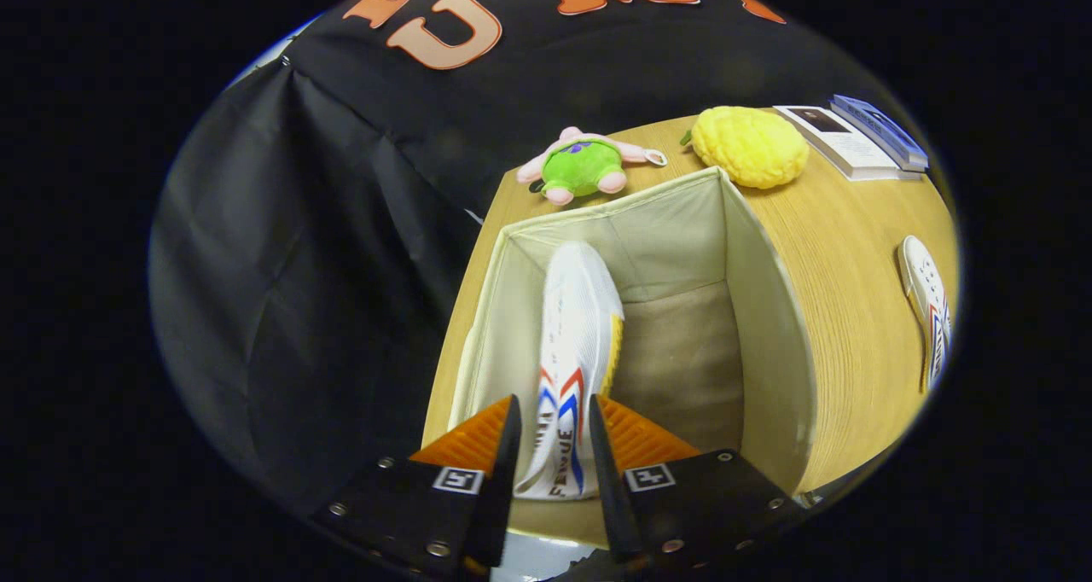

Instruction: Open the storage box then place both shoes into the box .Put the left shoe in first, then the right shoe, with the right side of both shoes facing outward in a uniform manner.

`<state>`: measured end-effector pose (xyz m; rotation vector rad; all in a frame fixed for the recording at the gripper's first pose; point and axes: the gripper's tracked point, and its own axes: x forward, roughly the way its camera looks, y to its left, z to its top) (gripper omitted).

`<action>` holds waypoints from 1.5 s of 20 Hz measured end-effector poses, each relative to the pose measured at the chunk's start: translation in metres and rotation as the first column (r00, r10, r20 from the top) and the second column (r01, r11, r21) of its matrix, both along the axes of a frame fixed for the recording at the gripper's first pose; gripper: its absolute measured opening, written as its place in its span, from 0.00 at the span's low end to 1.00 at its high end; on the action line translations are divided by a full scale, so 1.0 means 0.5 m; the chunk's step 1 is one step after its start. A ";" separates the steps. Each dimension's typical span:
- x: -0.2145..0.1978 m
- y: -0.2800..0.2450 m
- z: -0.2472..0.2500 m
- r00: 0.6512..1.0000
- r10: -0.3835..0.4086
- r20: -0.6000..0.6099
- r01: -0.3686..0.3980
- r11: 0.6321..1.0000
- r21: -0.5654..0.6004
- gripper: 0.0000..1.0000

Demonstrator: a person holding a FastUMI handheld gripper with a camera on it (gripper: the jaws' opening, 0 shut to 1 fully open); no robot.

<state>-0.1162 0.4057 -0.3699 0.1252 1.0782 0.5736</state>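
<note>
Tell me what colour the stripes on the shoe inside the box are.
Red and blue stripes on a white shoe, held between the jaws in the gripper view.

The gripper [551,428] holds a white sneaker with red and blue side stripes [573,343] between its two fingers, both pressing its heel end, inside the open cream fabric storage box [759,309] on the wooden table [845,258]. Beyond the box lie a green and pink plush toy [584,165], a yellow knobbly plush [749,147] and a stack of booklets [857,138]. To the right of the box, well apart, a second white sneaker [928,309] lies on the table.
</note>
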 end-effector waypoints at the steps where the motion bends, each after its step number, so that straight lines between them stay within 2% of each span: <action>1: 0.008 -0.004 0.011 1.000 0.009 0.026 -0.009 1.000 -0.012 0.60; 2: 0.013 -0.008 0.029 0.998 0.017 0.055 -0.016 1.000 -0.020 0.84; 4: 0.032 -0.022 0.062 0.994 0.018 0.108 -0.017 1.000 -0.009 0.99; 9: 0.107 -0.119 0.139 0.975 -0.067 0.211 0.059 0.997 0.044 0.99; 14: 0.174 -0.281 0.147 0.950 -0.178 0.255 0.181 0.983 0.014 0.99; 22: 0.230 -0.547 0.126 0.911 -0.275 0.308 0.311 0.948 -0.074 0.98; 25: 0.237 -0.652 0.112 0.902 -0.277 0.331 0.330 0.937 -0.114 0.98; 30: 0.231 -0.813 0.056 0.919 -0.196 0.342 0.292 0.922 -0.254 0.99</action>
